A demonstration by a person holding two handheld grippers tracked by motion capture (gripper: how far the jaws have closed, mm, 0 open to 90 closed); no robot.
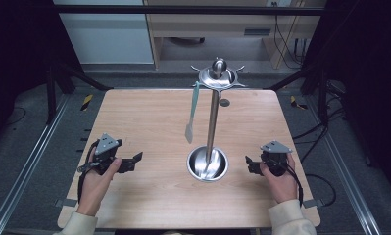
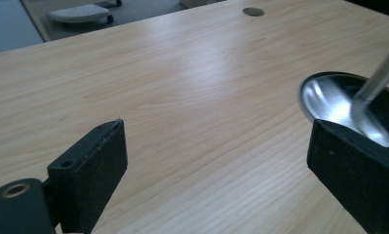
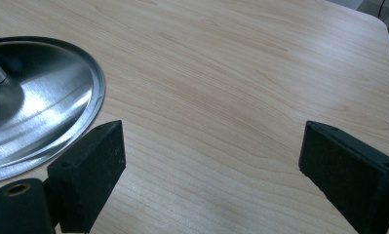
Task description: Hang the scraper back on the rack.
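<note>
Left gripper and right gripper: jaws spread wide.

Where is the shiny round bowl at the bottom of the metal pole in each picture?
High view: the shiny round base sits at the middle of the table, between the two grippers.
Left gripper view: the base is at the right edge, just above the right jaw.
Right gripper view: the base is at the left edge, above the left jaw.
Shared landmark: the metal pole rising from its middle.
</note>
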